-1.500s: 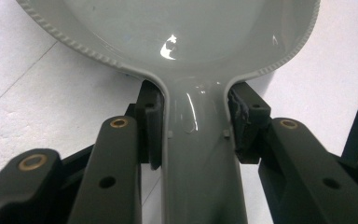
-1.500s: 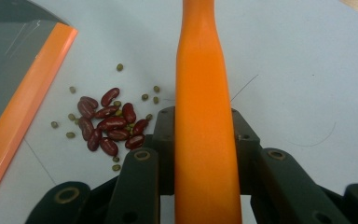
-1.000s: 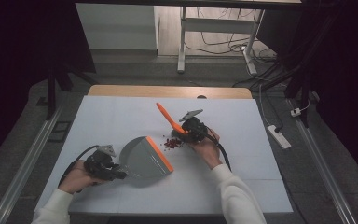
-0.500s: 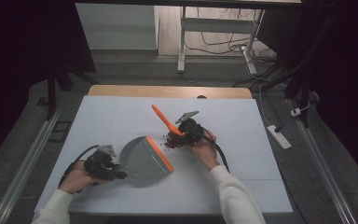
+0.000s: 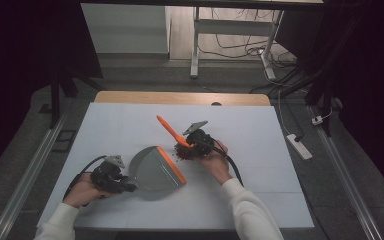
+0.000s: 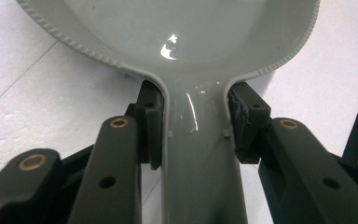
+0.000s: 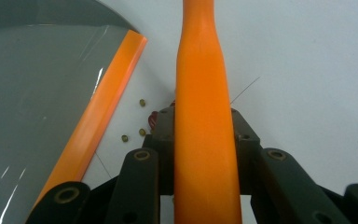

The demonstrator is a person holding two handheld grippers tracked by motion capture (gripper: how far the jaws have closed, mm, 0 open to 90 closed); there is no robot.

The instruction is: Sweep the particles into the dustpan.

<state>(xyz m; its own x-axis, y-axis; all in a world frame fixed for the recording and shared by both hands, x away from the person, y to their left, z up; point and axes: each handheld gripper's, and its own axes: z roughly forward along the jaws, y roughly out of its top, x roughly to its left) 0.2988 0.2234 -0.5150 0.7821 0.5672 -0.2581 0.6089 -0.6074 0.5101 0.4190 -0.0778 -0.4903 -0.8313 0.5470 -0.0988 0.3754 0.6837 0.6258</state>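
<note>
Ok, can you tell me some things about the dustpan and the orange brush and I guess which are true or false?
1. The left gripper is clamped on the grey dustpan handle. True.
2. The right gripper holds a blue sponge. False: it holds the orange brush by its handle.
3. The small beans lie heaped inside the dustpan. False: they sit on the table just outside its orange lip.
4. The dustpan's lip faces the beans. True.

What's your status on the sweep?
Left gripper shut on dustpan handle. Right gripper shut on brush. Beans at the pan's orange lip. Nothing blocking.
</note>
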